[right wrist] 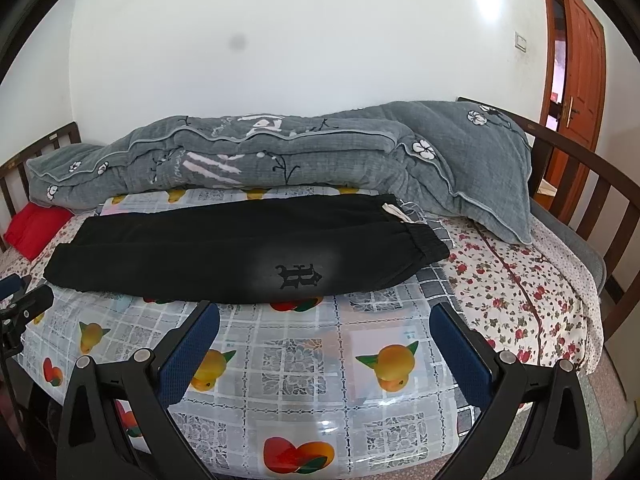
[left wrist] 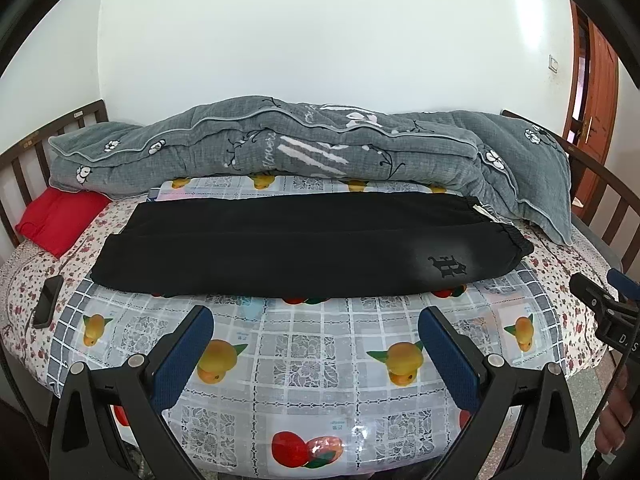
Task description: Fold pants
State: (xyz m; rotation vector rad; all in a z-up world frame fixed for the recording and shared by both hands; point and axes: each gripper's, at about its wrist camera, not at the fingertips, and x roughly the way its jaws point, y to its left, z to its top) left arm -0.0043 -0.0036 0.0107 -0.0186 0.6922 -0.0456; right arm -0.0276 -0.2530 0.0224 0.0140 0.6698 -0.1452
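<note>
Both the left gripper (left wrist: pixel 314 322) and right gripper (right wrist: pixel 326 320) gape empty; black pants (left wrist: pixel 304 250) bear a gothic monogram (right wrist: pixel 298 276).

grey quilt (left wrist: pixel 312 148), red cloth (left wrist: pixel 60 220), black phone (left wrist: pixel 48 300) on fruit-print cover (left wrist: pixel 304 360)

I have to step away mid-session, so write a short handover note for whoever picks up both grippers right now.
Left hand-held gripper: open, empty, hovering above the fruit-print cover, short of the pants.
Right hand-held gripper: open, empty, likewise short of the pants.
Black pants: lying flat across the bed, waistband to the right, legs laid one over the other lengthwise, logo facing up.
Done: legs appear folded together.
Left: fold the length over, likely cuffs towards the waistband.
Nearby: grey quilt behind, phone at left.
</note>
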